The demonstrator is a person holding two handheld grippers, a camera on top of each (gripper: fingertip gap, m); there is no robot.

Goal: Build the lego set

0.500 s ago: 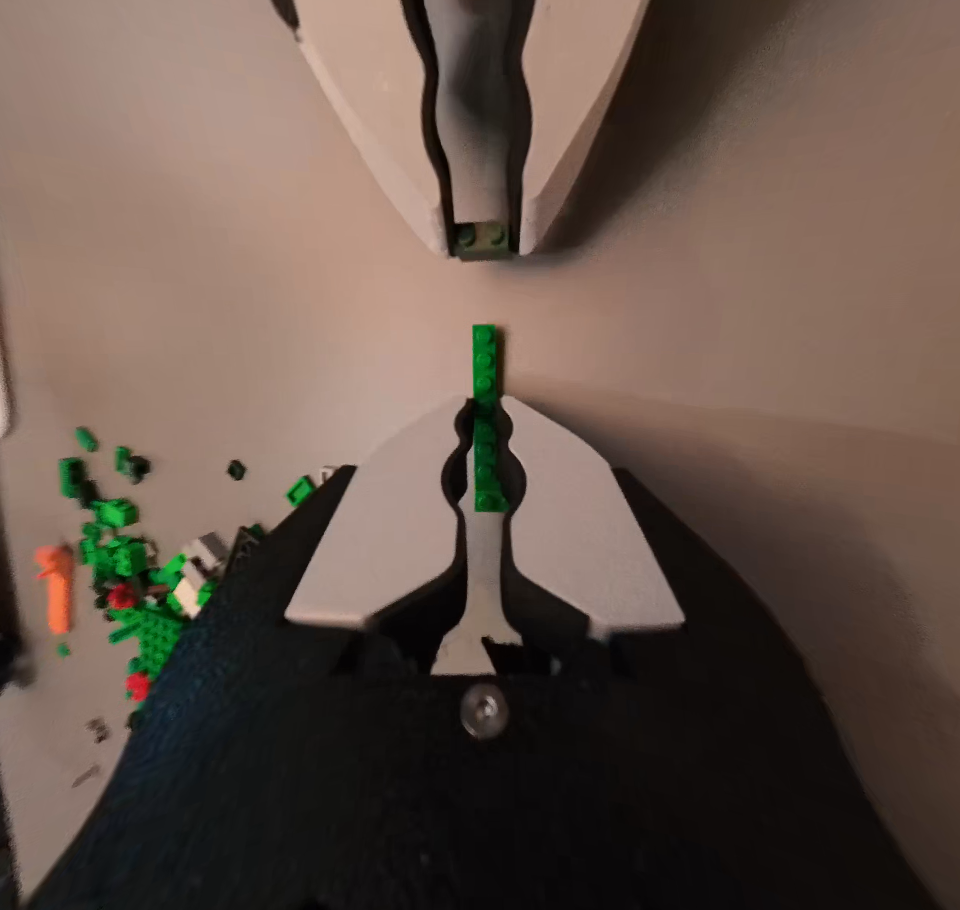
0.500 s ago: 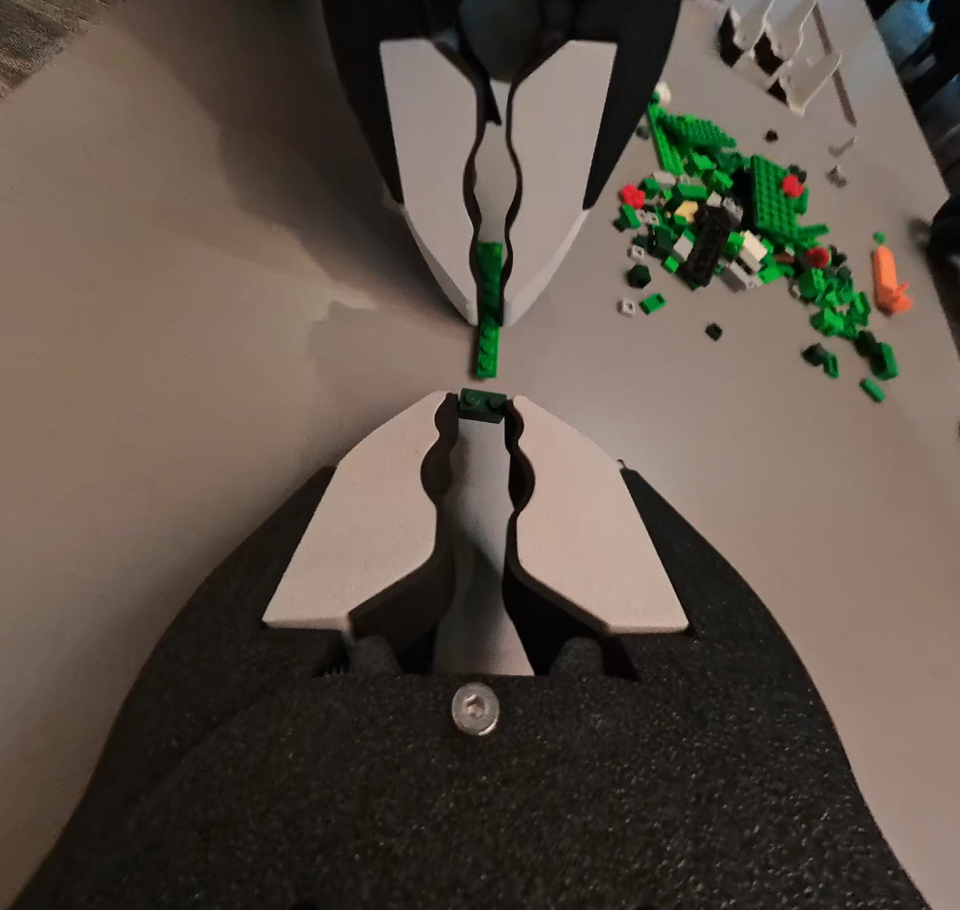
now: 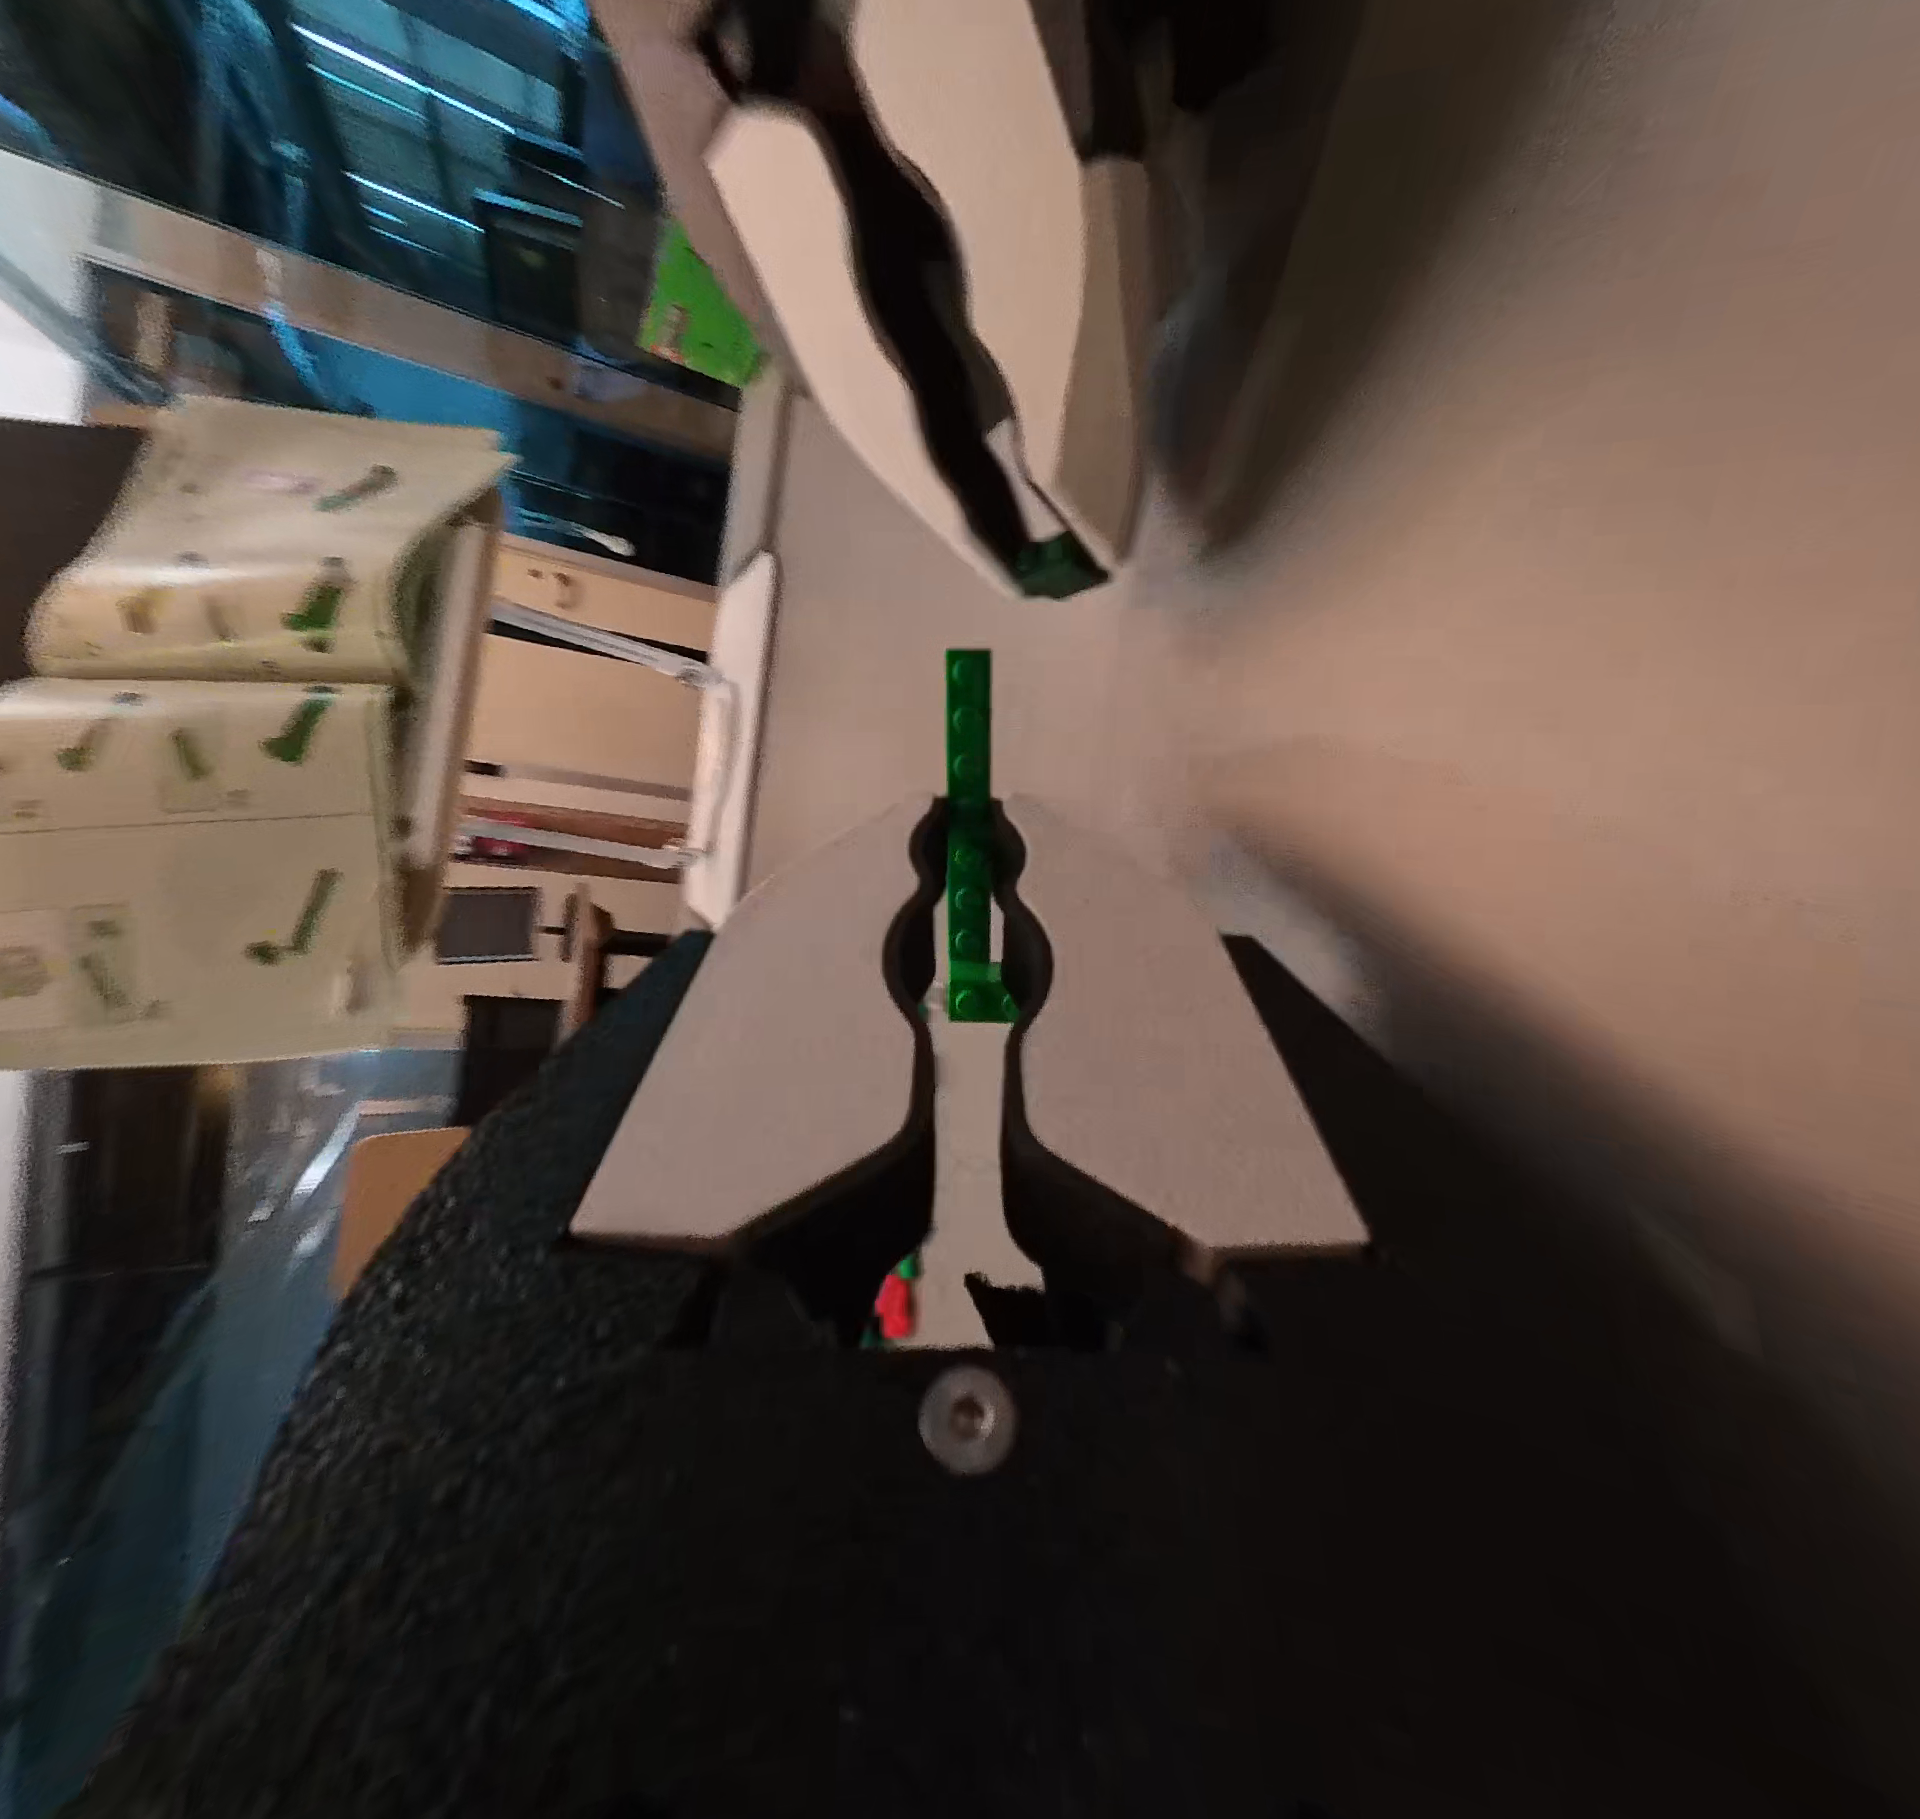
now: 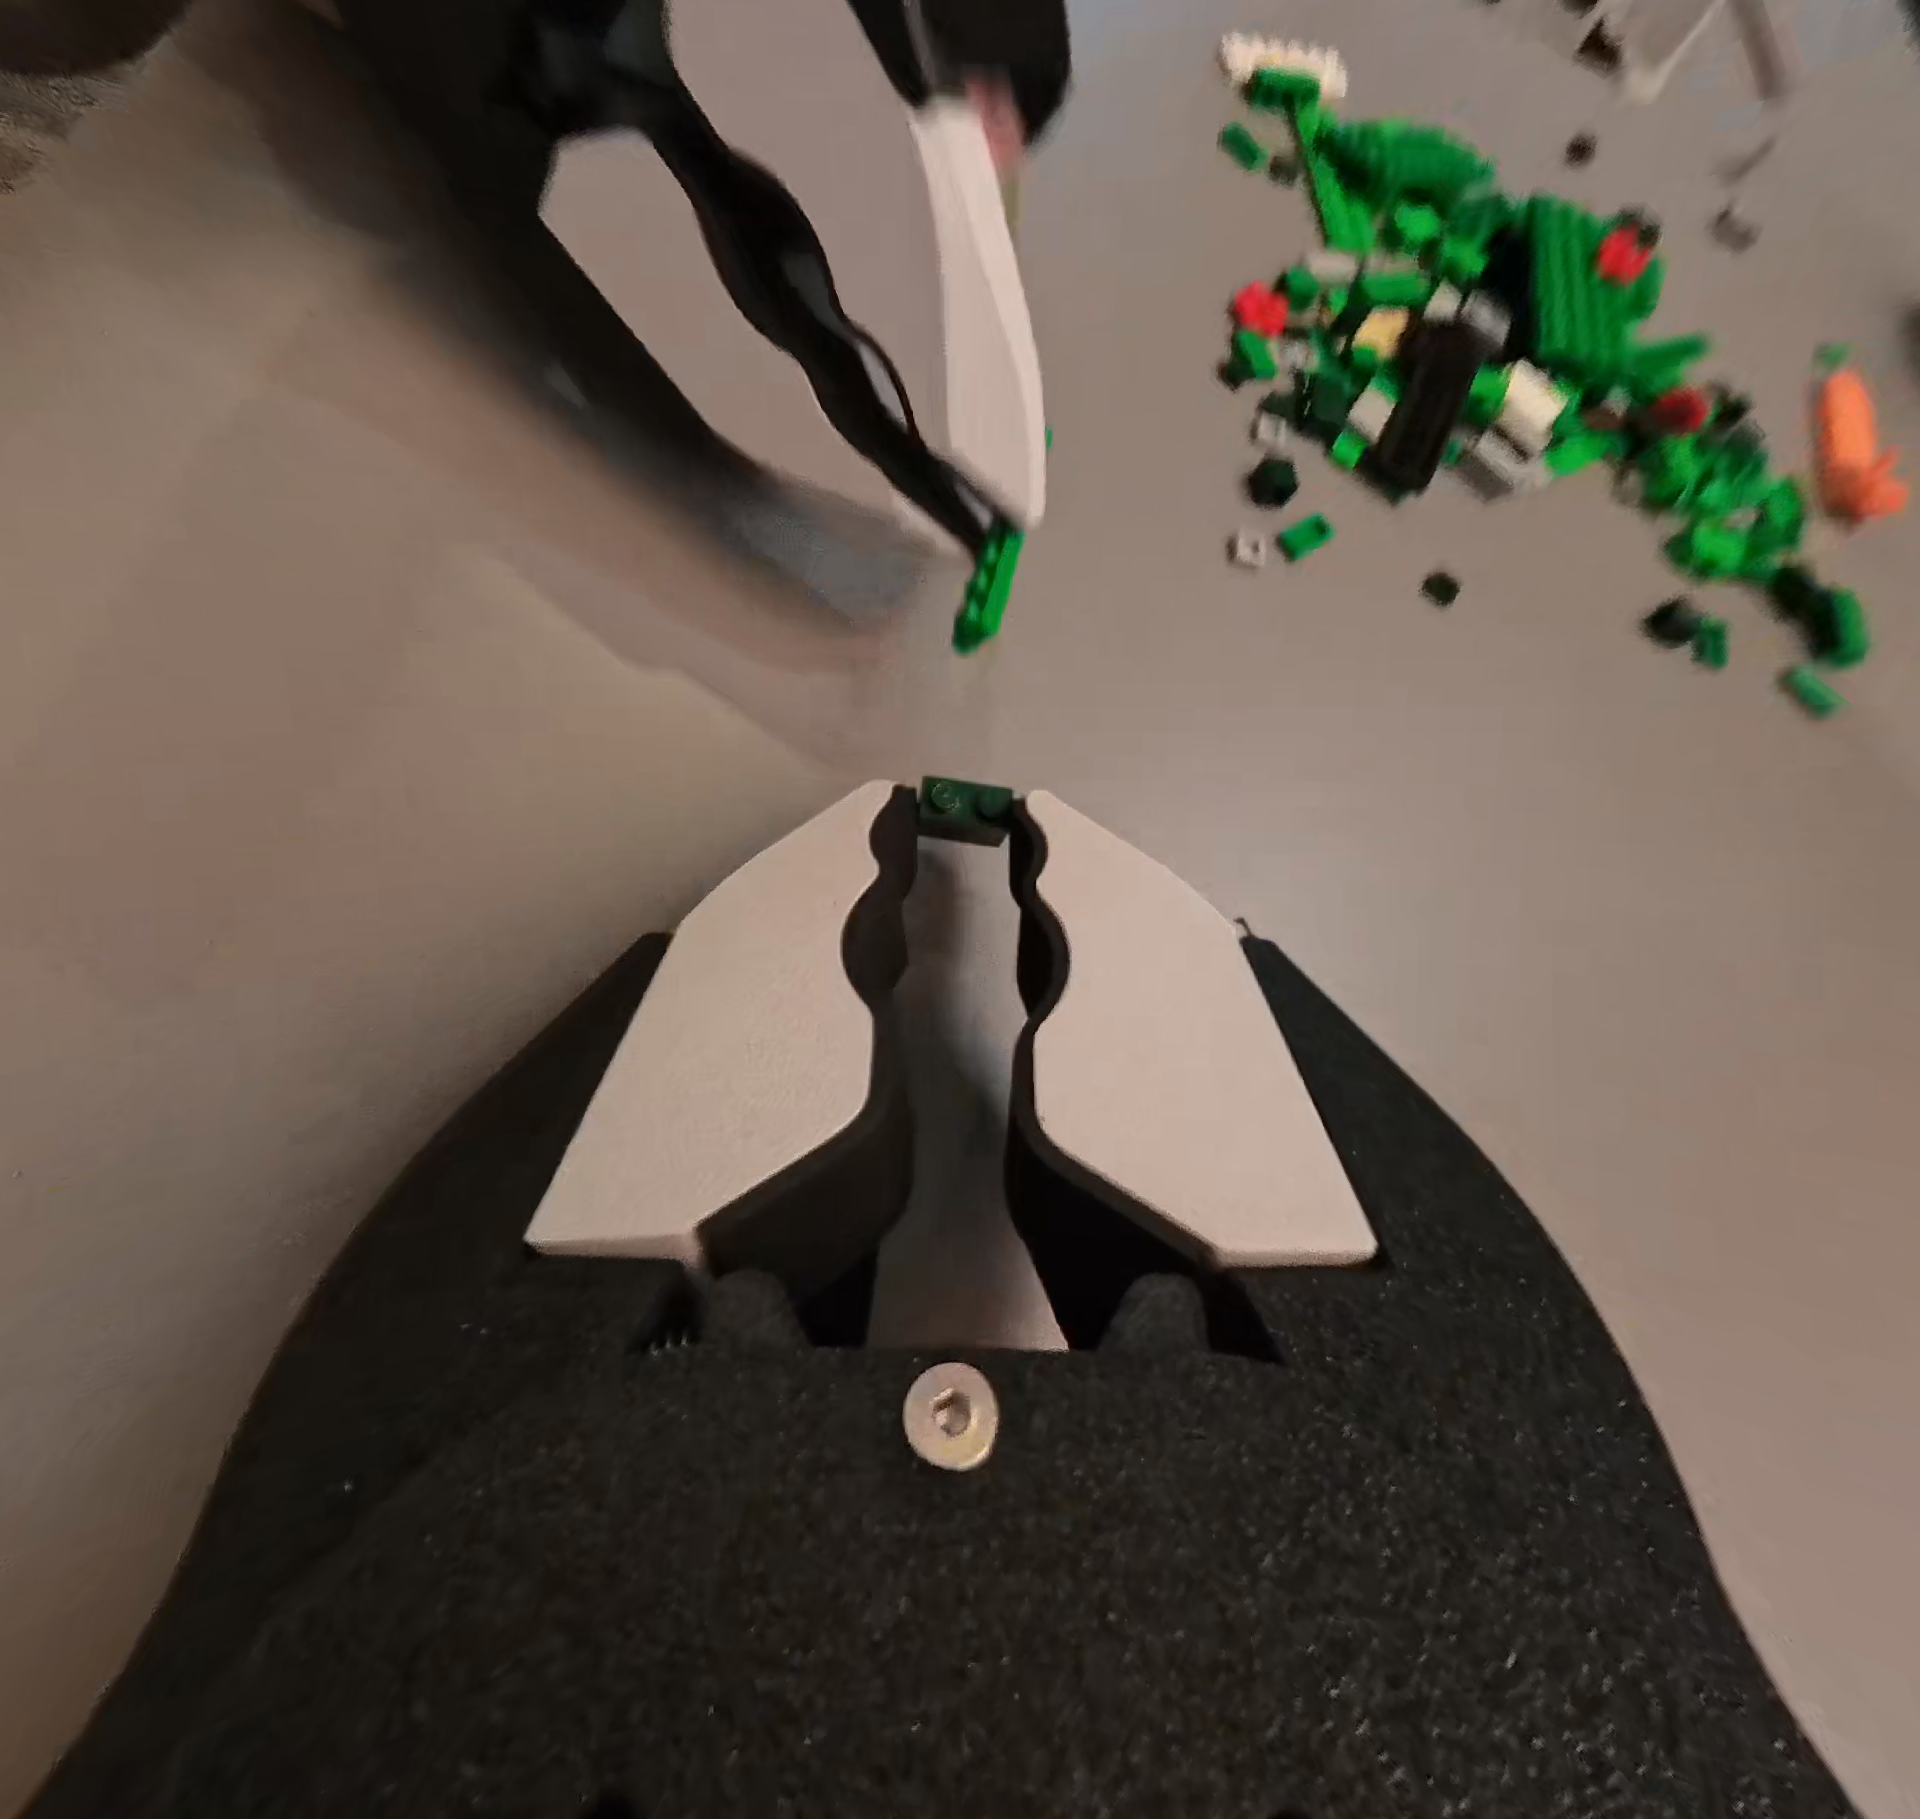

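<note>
Bare table (image 4: 312,730) leftward; brick pile (image 4: 1507,367) crowding the right.

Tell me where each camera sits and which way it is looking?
Left wrist view: sits on the left gripper, looks along its fingers, rolled sideways, at the long green strip it holds, the table and the boxes beyond; only that gripper's own fingers and black body show.
Right wrist view: sits on the right gripper, looks down over the table at the dark green brick it holds and the brick pile.
Both views show both grippers, tip to tip, and both held pieces.
</note>
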